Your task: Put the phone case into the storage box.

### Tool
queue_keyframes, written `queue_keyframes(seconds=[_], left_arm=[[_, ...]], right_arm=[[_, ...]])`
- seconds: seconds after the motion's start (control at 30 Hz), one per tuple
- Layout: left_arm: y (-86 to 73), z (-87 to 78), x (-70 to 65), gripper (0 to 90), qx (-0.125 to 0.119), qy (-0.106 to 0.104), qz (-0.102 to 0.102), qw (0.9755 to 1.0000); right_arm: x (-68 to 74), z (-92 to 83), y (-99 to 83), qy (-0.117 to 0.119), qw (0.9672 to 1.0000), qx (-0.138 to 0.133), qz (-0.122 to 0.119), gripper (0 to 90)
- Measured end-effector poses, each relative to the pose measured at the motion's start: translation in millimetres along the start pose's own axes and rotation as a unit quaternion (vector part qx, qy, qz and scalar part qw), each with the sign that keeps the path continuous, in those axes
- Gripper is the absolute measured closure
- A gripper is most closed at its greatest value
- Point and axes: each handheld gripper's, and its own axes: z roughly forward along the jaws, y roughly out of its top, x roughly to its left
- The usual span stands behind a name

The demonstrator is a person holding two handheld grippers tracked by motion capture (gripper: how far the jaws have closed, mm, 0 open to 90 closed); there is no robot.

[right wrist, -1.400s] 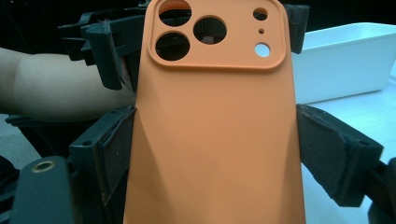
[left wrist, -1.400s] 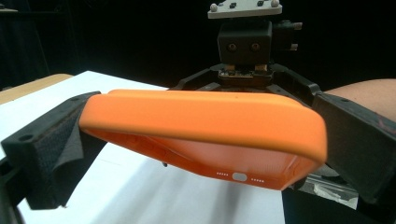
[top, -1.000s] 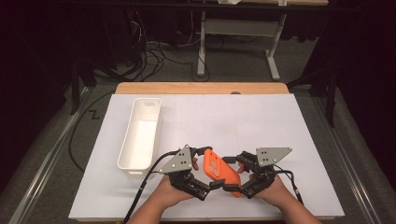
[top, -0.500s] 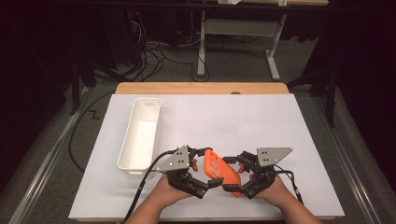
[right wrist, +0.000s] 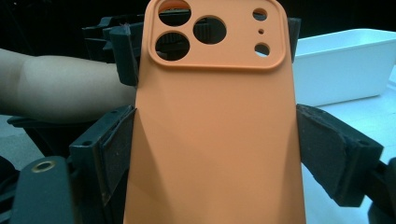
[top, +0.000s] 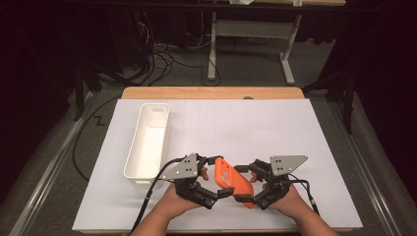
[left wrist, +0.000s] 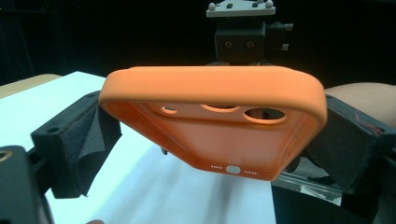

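Now both grippers hold one orange phone case up over the table.

The left gripper [top: 212, 183] squeezes the camera-hole end of the phone case [top: 232, 180], and the right gripper [top: 249, 183] squeezes its long sides. Both are shut tight on it. Almost nothing has moved in the last second; the case has only tipped a tiny bit, so the two hands seem to be just holding or passing it. The case looks smooth, soft and bendy, with round corners. A long white plastic bin [top: 148, 144] sits near, on the white table [top: 275, 128].
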Motion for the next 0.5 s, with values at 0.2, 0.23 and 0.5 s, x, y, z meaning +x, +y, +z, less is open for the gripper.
queue_keyframes(seconds=[0.2,0.23,0.5], left_arm=[[-0.4,-0.9,0.9,9.9,-0.002,-0.002,-0.004,1.0],[-0.5,-1.1,1.0,10.0,-0.003,-0.004,-0.004,1.0],[-0.6,-1.6,1.7,11.3,-0.004,-0.004,-0.005,1.0]], right_arm=[[0.0,-0.2,0.0,0.001,1.0,-0.001,0.0,16.7],[0.0,-0.1,0.0,0.0,1.0,0.0,-0.001,16.7],[-0.1,0.1,-0.2,-0.001,1.0,0.0,-0.001,16.7]])
